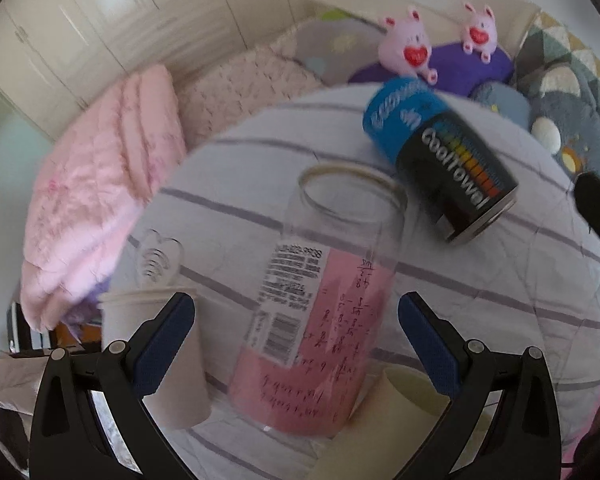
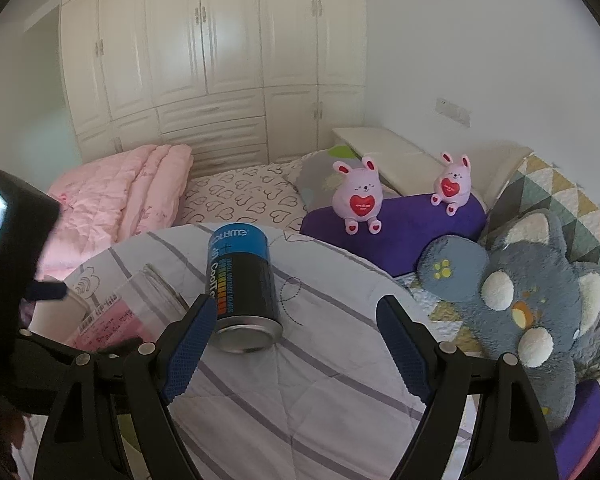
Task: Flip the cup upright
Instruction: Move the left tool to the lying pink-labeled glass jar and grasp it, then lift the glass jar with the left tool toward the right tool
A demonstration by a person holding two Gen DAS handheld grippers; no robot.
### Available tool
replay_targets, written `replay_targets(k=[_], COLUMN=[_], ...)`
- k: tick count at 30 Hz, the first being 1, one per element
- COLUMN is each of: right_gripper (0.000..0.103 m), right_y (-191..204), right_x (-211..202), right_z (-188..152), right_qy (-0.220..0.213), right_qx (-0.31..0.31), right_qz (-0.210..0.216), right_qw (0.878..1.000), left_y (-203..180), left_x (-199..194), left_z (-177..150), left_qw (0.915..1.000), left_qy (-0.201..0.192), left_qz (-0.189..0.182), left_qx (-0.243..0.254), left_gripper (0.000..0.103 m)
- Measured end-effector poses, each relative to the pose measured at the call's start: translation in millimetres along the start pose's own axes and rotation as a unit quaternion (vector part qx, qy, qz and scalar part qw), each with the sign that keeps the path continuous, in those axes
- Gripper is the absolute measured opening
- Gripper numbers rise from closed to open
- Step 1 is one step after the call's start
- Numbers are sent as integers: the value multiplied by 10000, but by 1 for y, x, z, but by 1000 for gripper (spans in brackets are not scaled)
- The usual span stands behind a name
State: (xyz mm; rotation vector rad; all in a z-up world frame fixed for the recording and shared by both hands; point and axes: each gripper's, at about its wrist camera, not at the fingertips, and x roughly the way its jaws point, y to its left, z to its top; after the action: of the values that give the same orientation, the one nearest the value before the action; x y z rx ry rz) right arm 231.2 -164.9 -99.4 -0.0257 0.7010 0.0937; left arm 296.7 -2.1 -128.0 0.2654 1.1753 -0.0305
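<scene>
A clear glass cup (image 1: 320, 312) with a pink paper label lies on its side on a striped quilt (image 1: 480, 280), mouth pointing away. My left gripper (image 1: 296, 344) is open, its blue pads on either side of the cup's lower body, not touching. In the right wrist view the cup (image 2: 140, 304) lies at the left. My right gripper (image 2: 292, 344) is open and empty above the quilt (image 2: 320, 380), close to a lying black-and-blue can (image 2: 244, 292).
The can (image 1: 440, 160) lies beyond the cup to the right. A white paper cup (image 1: 152, 344) sits left of the glass, another pale one (image 1: 412, 396) to the right. A pink duvet (image 1: 100, 200), pink plush rabbits (image 2: 360, 196) and a grey plush (image 2: 532, 304) surround the quilt.
</scene>
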Motion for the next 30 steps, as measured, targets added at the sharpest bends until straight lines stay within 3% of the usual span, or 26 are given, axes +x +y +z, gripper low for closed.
replay_targets(k=[5,7,8,9,15,20,30], right_gripper=[83,83,83,83,83,83,83], right_y=[1,-1,-1,-1,3,7,18], right_x=[4,5,5,6,4,-3,-57], right_z=[-1,-1,-1,-1,-2,-2,-6], right_qy=[31,47,52,61,98,106,-170], right_qx=[-37,-14,4,19,-6,-26,-45], right_qz=[24,27,31,30,29,65,28], right_qw=[10000,10000,10000,10000,9999,9999,9998], left_y=[-6,-6,-5,-5,-2,6,10], left_x=[17,21,23,24,0,-36,-122], left_z=[2,2,1,1,-1,-3,-49], left_qw=[9997,9994,9991,9987,9995,9991,9930], left_qy=[212,322,369,405,3,-413,-1164], left_qz=[31,-93,-205,-306,-303,-71,32], left_qx=[96,86,72,54,-51,-61,-211], left_gripper=[102,90,79,78,77,77,77])
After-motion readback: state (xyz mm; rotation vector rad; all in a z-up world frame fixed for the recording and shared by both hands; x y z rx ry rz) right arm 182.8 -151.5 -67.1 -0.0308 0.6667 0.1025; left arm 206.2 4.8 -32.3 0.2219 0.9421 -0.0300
